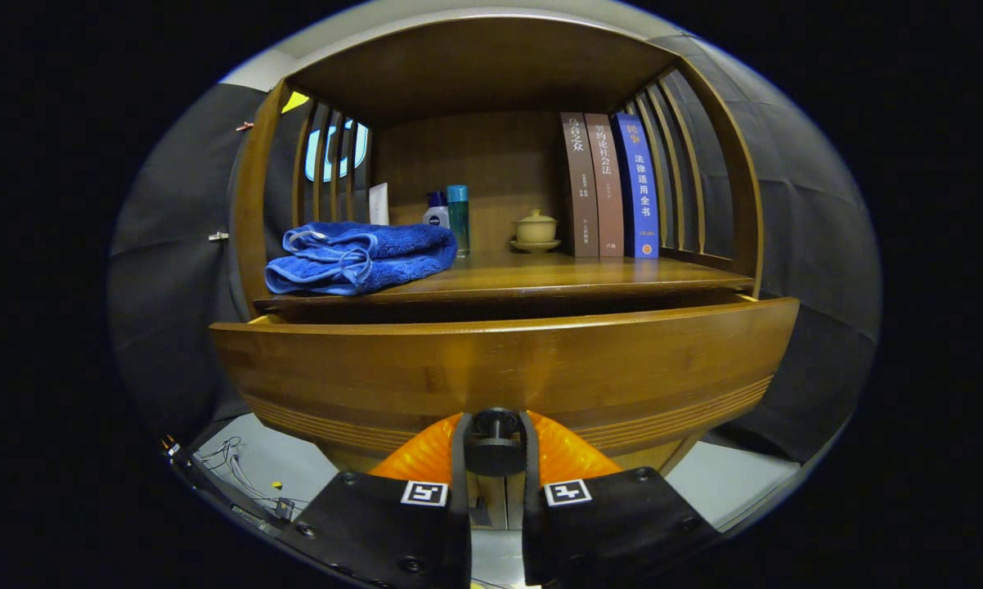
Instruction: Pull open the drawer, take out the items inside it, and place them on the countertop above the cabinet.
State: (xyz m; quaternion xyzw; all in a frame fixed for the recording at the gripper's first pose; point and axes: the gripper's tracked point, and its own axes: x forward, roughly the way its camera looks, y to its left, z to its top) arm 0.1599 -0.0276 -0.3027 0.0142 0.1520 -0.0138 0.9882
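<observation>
While the curved brown wooden drawer front [504, 360] already stands forward of the cabinet, with a dark gap showing between its top edge and the wooden counter [540, 274] above it, the job looks to be only in its first stage — the pull is under way, and nothing inside the drawer can be seen from here, so whether items lie in it cannot be told. The tool [495, 446] is drawn in narrow, its two fingers pressing from either side on the round dark knob [495, 438] at the lower middle of the drawer front. Left to do, by my judgement: finish the pull, let go of the knob, reach in, and carry the contents up to the counter.

Above the drawer front, on the counter's left part, lies a folded blue terry towel [356, 258]; behind the towel stand a white tube [379, 204], a small white bottle with a dark blue cap [436, 211] and a tall teal bottle [458, 217]. To the right of those sits a pale lidded ceramic cup on a saucer [535, 231], then three upright books [610, 186] — two brown, one blue. The spines carry Chinese titles, too small to read with confidence, and the white bottle's label is too small to make out
</observation>
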